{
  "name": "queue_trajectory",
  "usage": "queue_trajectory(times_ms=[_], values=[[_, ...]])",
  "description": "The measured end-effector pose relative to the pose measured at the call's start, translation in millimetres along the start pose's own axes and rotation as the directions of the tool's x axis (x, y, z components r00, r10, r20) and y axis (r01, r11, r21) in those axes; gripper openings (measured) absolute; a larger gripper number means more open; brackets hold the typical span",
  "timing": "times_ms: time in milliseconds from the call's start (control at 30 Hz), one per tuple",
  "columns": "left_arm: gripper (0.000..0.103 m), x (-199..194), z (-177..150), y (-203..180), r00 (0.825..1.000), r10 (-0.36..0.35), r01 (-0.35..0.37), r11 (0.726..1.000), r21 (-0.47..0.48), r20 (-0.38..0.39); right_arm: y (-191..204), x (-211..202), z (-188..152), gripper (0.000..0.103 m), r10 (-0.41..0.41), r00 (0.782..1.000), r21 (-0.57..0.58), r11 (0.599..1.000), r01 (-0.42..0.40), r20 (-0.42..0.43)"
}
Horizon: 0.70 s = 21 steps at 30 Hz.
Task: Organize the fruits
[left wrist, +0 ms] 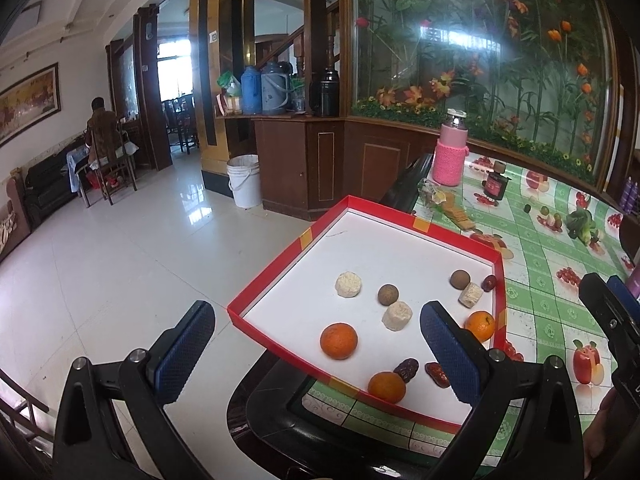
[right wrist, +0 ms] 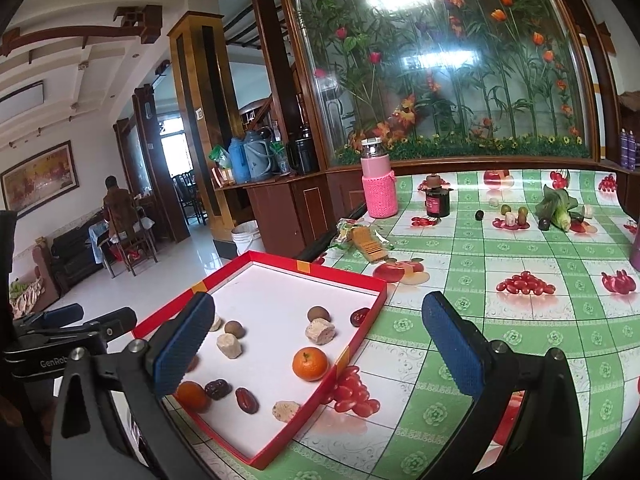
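Note:
A red-rimmed tray point(left wrist: 380, 248) point(right wrist: 272, 292) with a white floor lies on the table's near corner. It holds three oranges point(left wrist: 338, 341) point(right wrist: 310, 364), brown longans point(left wrist: 388, 294) point(right wrist: 319, 314), beige cakes point(left wrist: 397, 315) point(right wrist: 320, 331) and dark red dates point(left wrist: 406, 369) point(right wrist: 246, 400). My left gripper point(left wrist: 316, 350) hangs open and empty over the tray's near left corner, one finger out over the floor. The right gripper point(right wrist: 320, 346) is open and empty too. It spans the tray's right rim, one finger over the tray and the other over the tablecloth.
The green fruit-print tablecloth point(right wrist: 480, 280) carries a pink bottle point(left wrist: 452, 156) point(right wrist: 378, 184), a dark jar point(right wrist: 437, 200), a cracker packet point(right wrist: 366, 242) and vegetables point(right wrist: 558, 208) farther back. A white bucket point(left wrist: 244, 180) stands on the tiled floor. A person point(left wrist: 102, 128) sits far off.

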<state>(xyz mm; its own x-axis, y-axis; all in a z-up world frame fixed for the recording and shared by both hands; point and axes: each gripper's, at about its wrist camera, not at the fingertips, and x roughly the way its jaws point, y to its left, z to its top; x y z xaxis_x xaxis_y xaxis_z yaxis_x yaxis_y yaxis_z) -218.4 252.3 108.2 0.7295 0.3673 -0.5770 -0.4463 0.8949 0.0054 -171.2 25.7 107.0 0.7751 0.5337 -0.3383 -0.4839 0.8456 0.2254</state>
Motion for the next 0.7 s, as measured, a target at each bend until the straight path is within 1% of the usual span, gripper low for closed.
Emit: queue_trajectory(times_ms=[167, 433, 700], values=[[0.103, -2, 0, 8, 1.0, 0.014, -0.014, 1.0, -0.015, 0.012, 5, 1, 0, 0.103, 0.005, 1.0, -0.017, 1.0, -0.005, 0.001], [0.103, 1, 1, 22, 0.999, 0.039, -0.039, 0.998, -0.042, 0.007, 23, 4, 2, 0.103, 0.012, 1.0, -0.049, 0.999, -0.012, 0.002], [0.103, 2, 1, 25, 0.999, 0.044, -0.044, 0.998, -0.05, 0.001, 30, 6, 0, 0.103, 0.019, 1.0, -0.06, 0.998, -0.02, -0.006]])
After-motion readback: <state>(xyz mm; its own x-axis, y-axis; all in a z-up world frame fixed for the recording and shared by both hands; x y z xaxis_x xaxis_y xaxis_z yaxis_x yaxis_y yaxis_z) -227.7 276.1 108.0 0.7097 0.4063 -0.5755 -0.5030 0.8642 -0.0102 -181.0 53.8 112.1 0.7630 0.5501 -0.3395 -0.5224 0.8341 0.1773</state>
